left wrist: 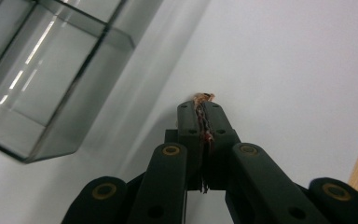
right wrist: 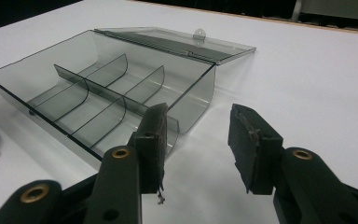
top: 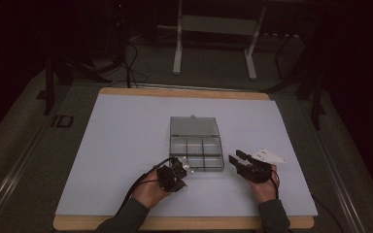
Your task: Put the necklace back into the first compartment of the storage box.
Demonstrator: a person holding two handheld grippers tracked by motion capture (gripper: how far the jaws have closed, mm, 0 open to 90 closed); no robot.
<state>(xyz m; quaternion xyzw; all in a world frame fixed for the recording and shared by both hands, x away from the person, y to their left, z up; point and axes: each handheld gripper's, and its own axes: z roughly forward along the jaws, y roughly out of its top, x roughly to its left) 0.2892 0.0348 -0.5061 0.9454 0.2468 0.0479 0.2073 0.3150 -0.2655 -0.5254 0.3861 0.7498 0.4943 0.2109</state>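
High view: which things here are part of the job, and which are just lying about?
Part of the job:
- left gripper, fingers closed on a small coppery piece
- clear compartment box, lid open
- right gripper, fingers open, beside the box

Lying about:
- white flat piece on the table past the right gripper
- metal stand beyond the table

This looks like a lab or recording studio set up for filming handwork, not a home. The room is dark all around, and light falls only on the wooden table (top: 184, 224), covered with a plain white sheet (top: 126, 145). Well beyond the jaws, past the table's far edge, a pale metal stand (top: 213, 29) rests on a grey carpeted floor (top: 209, 73), and black cables (top: 131, 63) trail across it beside dark tripod legs (top: 53, 77).
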